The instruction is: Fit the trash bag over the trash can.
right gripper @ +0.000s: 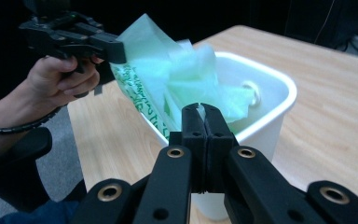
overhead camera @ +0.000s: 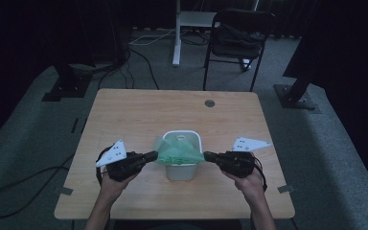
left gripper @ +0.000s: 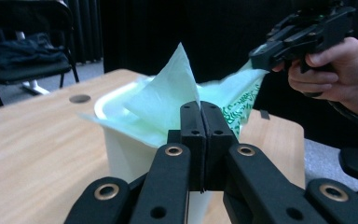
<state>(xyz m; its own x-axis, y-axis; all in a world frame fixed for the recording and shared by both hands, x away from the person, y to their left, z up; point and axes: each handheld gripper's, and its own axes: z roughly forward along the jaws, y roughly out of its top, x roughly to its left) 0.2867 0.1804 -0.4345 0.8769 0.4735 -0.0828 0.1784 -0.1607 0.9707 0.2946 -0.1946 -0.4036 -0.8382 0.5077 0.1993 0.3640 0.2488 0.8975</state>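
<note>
Over the white bin point(overhead camera: 182, 165) at the table's point(overhead camera: 124, 120) middle, the green bag point(overhead camera: 175, 153) hangs partly inside, the left gripper point(overhead camera: 152, 155) and right gripper point(overhead camera: 209, 156) each pinching one side, so spreading it over the rim seems left.

Pale green bag point(overhead camera: 175, 154) with dark green print; white bin point(overhead camera: 182, 168); my black grippers; light wood-grain bench point(overhead camera: 124, 115).

Black folding chair point(overhead camera: 237, 36) beyond wooden table point(overhead camera: 124, 120); grey carpet floor point(overhead camera: 28, 143).
</note>
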